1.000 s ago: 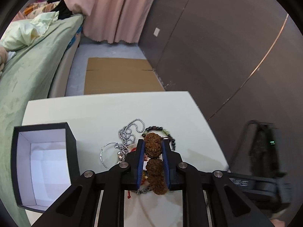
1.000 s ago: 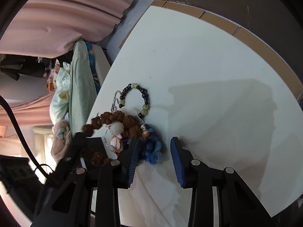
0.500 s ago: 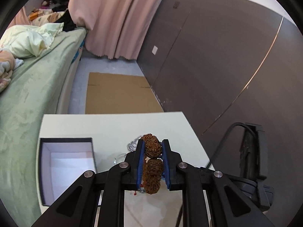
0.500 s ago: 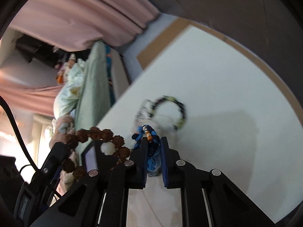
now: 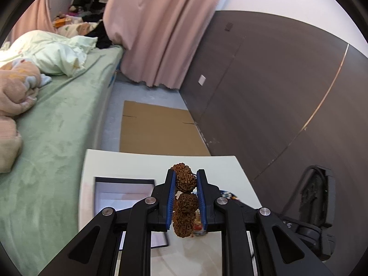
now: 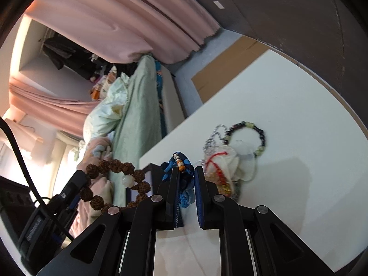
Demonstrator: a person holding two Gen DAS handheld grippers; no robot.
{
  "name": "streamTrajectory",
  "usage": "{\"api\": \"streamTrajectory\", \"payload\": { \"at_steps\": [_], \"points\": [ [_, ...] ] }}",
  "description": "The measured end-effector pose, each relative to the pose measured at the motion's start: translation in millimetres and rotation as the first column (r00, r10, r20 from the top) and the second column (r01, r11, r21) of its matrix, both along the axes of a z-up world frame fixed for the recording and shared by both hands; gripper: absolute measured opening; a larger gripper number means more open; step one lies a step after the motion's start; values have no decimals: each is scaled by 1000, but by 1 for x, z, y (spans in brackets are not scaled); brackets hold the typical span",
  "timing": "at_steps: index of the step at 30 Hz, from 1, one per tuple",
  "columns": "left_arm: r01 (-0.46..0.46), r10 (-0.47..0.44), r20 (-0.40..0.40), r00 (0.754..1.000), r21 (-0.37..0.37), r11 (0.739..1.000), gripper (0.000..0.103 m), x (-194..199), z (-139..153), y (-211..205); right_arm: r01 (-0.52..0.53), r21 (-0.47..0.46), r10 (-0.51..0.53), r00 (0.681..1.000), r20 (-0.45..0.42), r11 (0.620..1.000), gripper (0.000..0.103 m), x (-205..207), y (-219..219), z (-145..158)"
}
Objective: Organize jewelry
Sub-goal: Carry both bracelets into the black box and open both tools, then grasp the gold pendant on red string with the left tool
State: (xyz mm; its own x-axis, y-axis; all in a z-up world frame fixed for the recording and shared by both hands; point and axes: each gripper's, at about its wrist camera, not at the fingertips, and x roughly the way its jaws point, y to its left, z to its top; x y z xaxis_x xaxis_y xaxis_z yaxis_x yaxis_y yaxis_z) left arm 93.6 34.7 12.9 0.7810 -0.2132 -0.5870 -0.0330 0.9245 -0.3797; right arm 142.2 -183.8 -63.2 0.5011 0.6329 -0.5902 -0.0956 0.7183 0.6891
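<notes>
Left wrist view: raised above the white table (image 5: 128, 163), facing forward along its fingers toward bed (image 5: 57, 119), pink curtain (image 5: 161, 27) and dark wall panels. Right wrist view: rolled sideways, close over the same table (image 6: 299, 119), facing bed and curtain. Shared: table, black box (image 5: 124, 180), brown seed-bead bracelet (image 5: 185, 179) (image 6: 115, 168).

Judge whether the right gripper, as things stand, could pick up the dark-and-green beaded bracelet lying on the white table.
Probably not yet: the right gripper is shut on a blue cord bracelet. The dark-and-green beaded bracelet itself lies uncovered on the white table.
</notes>
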Motion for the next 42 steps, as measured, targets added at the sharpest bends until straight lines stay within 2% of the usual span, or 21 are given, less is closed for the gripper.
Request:
{"api": "streamTrajectory", "payload": {
  "at_steps": [9, 11, 13, 14, 15, 19, 29, 30, 31, 33, 38, 42],
  "points": [
    [-52, 52, -28, 998, -25, 998, 19, -7, -10, 30, -62, 25, 60, 996, 71, 998, 14, -13, 25, 13],
    [-68, 67, -44, 997, -27, 997, 22, -6, -12, 35, -78, 30, 75, 994, 78, 997, 14, -15, 33, 13],
    [-84, 82, -88, 993, -16, 996, 37, -3, -16, 39, -95, 37, 92, 992, 88, 995, 14, -17, 40, 14],
    [-91, 89, -104, 991, -22, 996, 55, -4, -18, 43, -108, 42, 103, 990, 95, 993, 14, -19, 45, 15],
    [-98, 94, -105, 990, -32, 995, 67, -5, -19, 46, -115, 45, 110, 989, 99, 992, 14, -20, 48, 15],
    [-146, 140, -89, 986, -70, 987, 81, -13, -17, 62, -141, 52, 135, 985, 103, 989, 14, -21, 60, 12],
    [-211, 202, -91, 975, -103, 972, 82, -25, -15, 92, -198, 81, 191, 978, 86, 977, 16, -17, 94, 1],
    [-213, 205, -90, 975, -104, 971, 82, -26, -15, 92, -199, 77, 193, 978, 84, 977, 21, -15, 97, 0],
    [-214, 205, -89, 975, -104, 971, 82, -27, -15, 93, -211, 71, 206, 976, 77, 975, 40, -12, 102, 0],
    [-215, 207, -87, 975, -98, 972, 82, -28, -15, 94, -229, 51, 227, 973, 49, 972, 63, -7, 110, -3],
    [-205, 197, -85, 977, -92, 975, 83, -29, -15, 91, -179, 21, 179, 984, 25, 984, 63, -7, 94, -6],
    [-186, 179, -83, 980, -88, 979, 83, -25, -14, 83, -125, -8, 125, 992, 24, 992, 63, -7, 65, -1]
  ]
}}
